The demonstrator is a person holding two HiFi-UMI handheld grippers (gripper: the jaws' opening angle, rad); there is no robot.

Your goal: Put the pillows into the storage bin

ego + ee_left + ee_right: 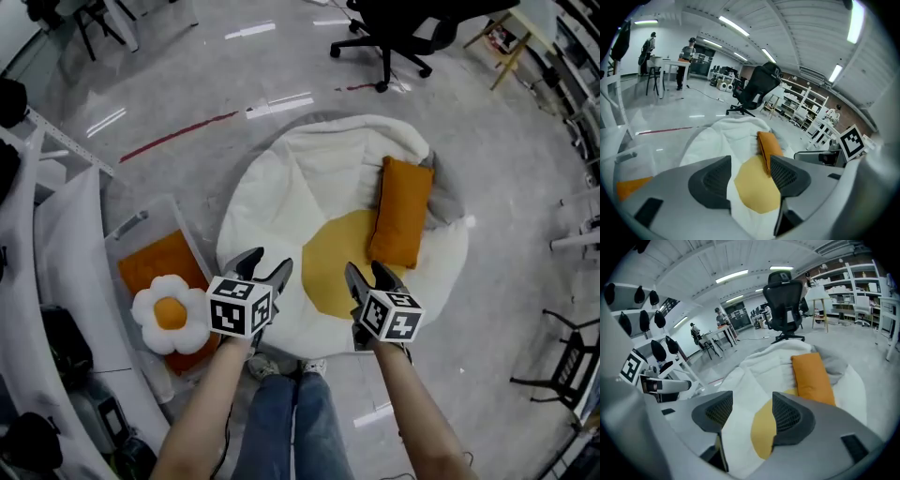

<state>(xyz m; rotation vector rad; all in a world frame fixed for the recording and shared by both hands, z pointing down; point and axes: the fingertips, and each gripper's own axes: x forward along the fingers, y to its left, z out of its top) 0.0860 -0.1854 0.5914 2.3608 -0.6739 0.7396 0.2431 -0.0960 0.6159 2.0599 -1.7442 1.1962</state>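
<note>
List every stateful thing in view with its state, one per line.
storage bin: open, holding pillows
binned orange pillow: lying in the bin
flower pillow: resting on the binned orange pillow
loose orange pillow: lying on the fried-egg cushion
left gripper: open, empty
right gripper: open, empty

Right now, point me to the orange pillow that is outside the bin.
Head view, right of centre: the orange pillow lies on the big fried-egg cushion, its lower end over the yellow yolk patch, just ahead of the right gripper.
</note>
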